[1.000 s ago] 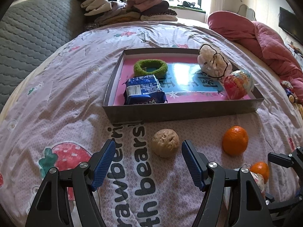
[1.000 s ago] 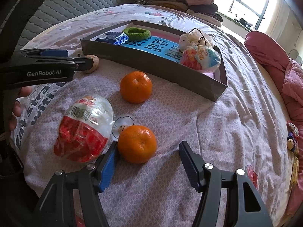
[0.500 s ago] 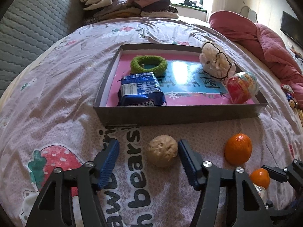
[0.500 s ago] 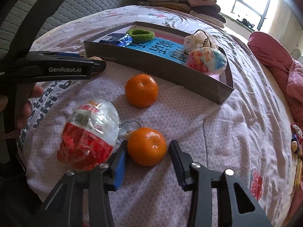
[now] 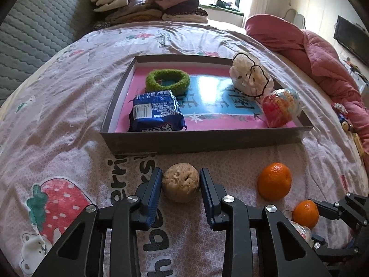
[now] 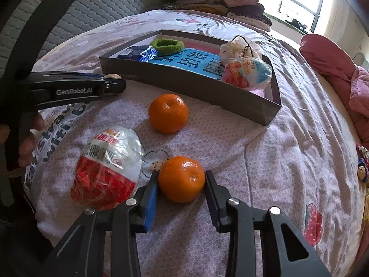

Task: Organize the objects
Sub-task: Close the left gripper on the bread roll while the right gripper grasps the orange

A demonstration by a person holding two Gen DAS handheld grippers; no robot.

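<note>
Two claws have just been closing: left claw (image 5: 180, 184) pinches the light, hard walnut (image 5: 180, 186) mid-shell, right claw (image 6: 181, 180) squeezes the soft tangerine (image 6: 181, 179) at its widest.

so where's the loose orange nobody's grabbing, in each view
Left wrist view: the free orange sits lower right on the bedspread, in front of the box's right end.
Right wrist view: the same orange sits centre left, just below the box wall.
Shared landmark: the shallow grey box behind it.
</note>
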